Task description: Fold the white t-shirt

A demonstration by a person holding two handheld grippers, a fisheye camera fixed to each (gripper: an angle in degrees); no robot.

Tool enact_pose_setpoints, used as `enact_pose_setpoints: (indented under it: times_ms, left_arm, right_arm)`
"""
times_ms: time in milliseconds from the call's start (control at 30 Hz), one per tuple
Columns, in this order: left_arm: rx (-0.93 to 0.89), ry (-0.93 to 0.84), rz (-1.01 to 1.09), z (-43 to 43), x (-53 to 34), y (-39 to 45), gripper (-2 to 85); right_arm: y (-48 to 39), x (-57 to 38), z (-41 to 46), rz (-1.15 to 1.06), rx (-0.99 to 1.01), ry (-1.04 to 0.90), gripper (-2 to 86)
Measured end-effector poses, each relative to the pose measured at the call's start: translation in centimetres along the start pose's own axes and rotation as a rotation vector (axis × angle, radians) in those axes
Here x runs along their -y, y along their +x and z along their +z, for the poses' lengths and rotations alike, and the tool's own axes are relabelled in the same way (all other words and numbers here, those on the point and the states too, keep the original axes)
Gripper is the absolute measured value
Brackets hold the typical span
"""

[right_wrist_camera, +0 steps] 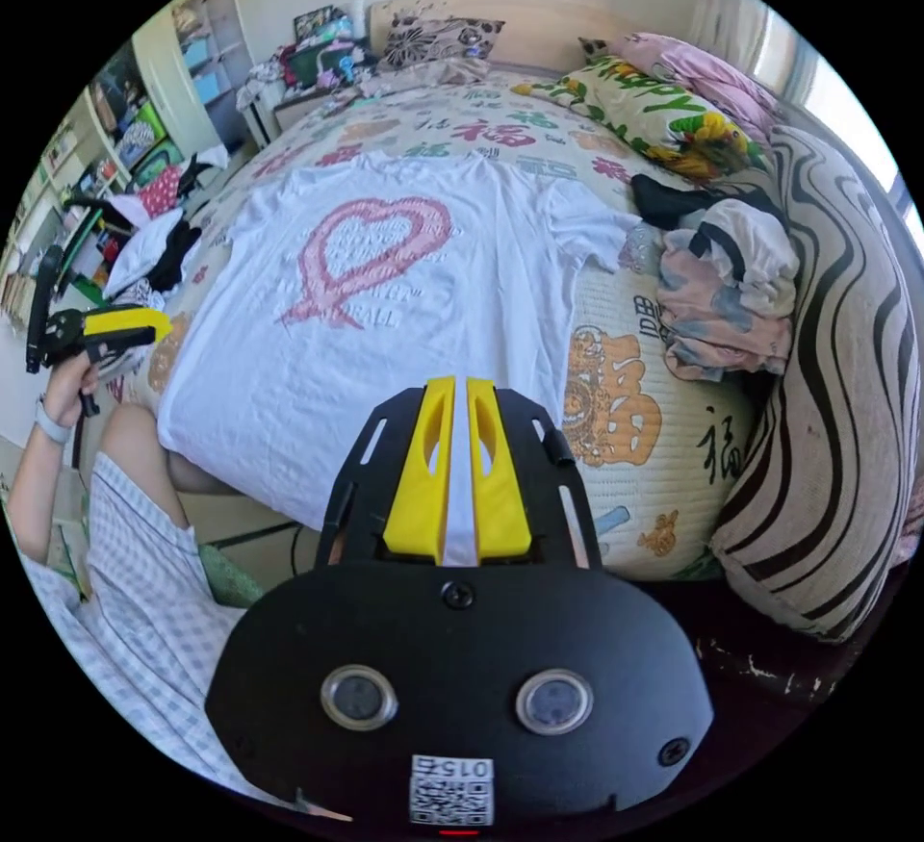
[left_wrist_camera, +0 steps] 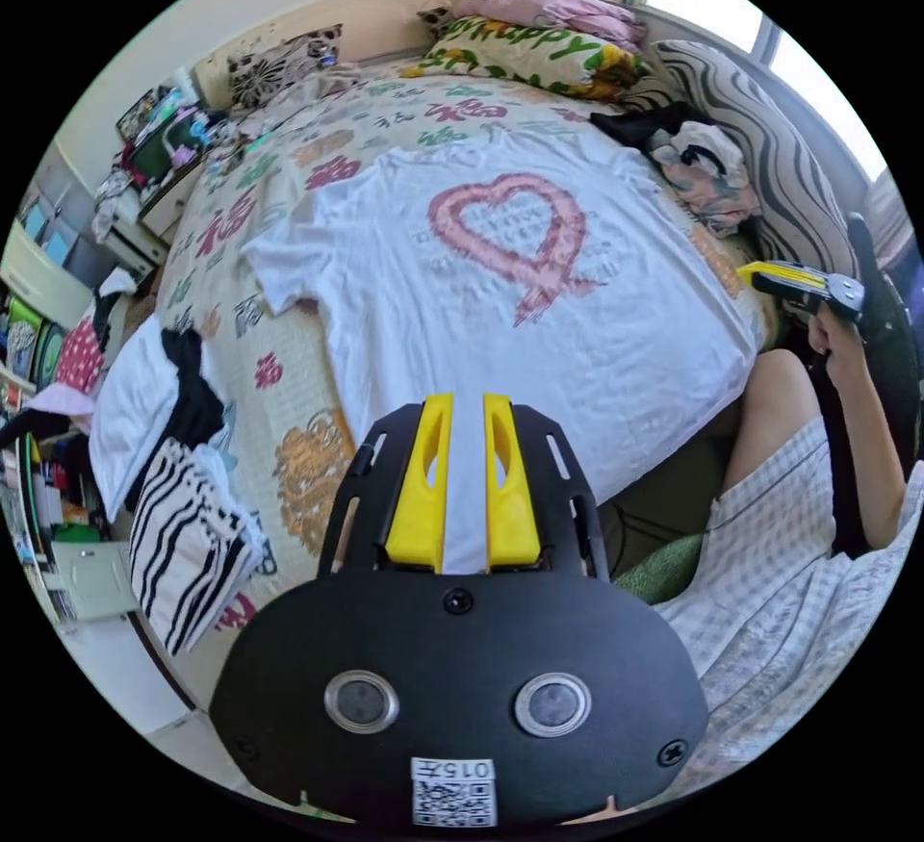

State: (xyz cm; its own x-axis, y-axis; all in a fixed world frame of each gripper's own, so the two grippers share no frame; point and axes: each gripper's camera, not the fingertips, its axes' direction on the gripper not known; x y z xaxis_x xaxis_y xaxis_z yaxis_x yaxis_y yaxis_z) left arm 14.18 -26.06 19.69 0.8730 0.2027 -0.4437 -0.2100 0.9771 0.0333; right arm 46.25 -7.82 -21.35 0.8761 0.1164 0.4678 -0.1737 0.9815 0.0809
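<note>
The white t-shirt (left_wrist_camera: 500, 303) hem seems hidden over the bed (left_wrist_camera: 289, 419) edge.

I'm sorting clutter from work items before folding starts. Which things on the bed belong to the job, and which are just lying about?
Job: white t-shirt, left gripper, right gripper.

Lying about: clothes heap, striped cushion, flowered pillow, striped garment.

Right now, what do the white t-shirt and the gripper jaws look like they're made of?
White t-shirt: soft matte knit, probably cotton; it lies limp with small wrinkles. Left gripper and right gripper jaws: smooth yellow moulded plastic, apparently, on black plates.
</note>
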Motion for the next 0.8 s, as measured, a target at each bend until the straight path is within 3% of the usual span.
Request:
enact_pose_setpoints:
  times_ms: [300,467,800]
  left_arm:
    - [-0.121,0.086,0.274,10.4,24.3,11.1,6.4]
    - [-0.089,0.103,0.362,18.1,37.9,18.6,6.7]
    - [-0.126,0.053,0.402,36.5,56.8,30.2,8.3]
  right_arm:
    - [13.1,5.6,1.2,0.296,0.053,0.104,5.0]
    - [20.1,10.5,3.7,0.414,0.069,0.106,5.1]
    - [26.7,15.8,8.8,0.450,0.130,0.044,4.7]
